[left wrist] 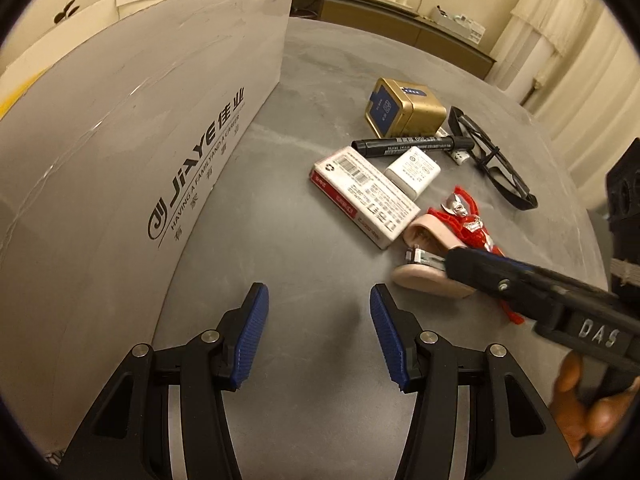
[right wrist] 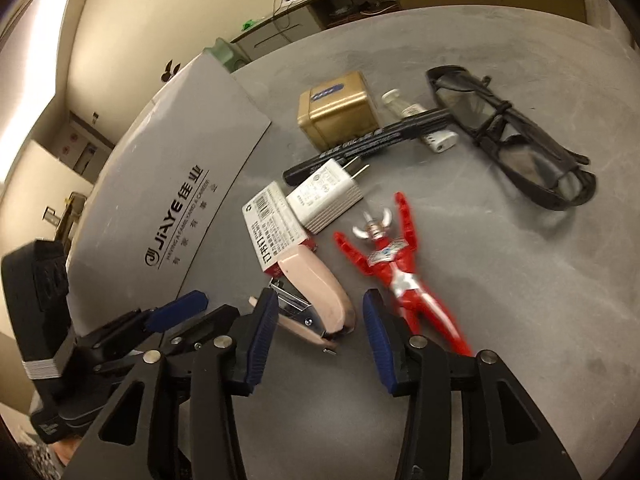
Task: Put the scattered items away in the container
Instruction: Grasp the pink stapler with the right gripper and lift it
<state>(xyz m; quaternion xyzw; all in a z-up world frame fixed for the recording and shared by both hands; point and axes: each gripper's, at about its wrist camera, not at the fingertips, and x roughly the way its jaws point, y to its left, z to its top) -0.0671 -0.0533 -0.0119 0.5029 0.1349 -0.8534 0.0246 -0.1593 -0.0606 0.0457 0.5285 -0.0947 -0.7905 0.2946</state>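
A tall white cardboard box stands on the left of the grey table. Scattered to its right are a gold tin, a black marker, a white charger, a box of staples, a pink stapler, a red toy figure and black glasses. My left gripper is open over bare table beside the box, with nothing between its pads. My right gripper is low over the stapler. The stapler's near end lies between its blue fingertips, and a small gap shows on the right side.
A small white bottle and a white plug piece lie behind the marker. A hand holds the right gripper's handle at the lower right. A sideboard with small objects runs along the far wall.
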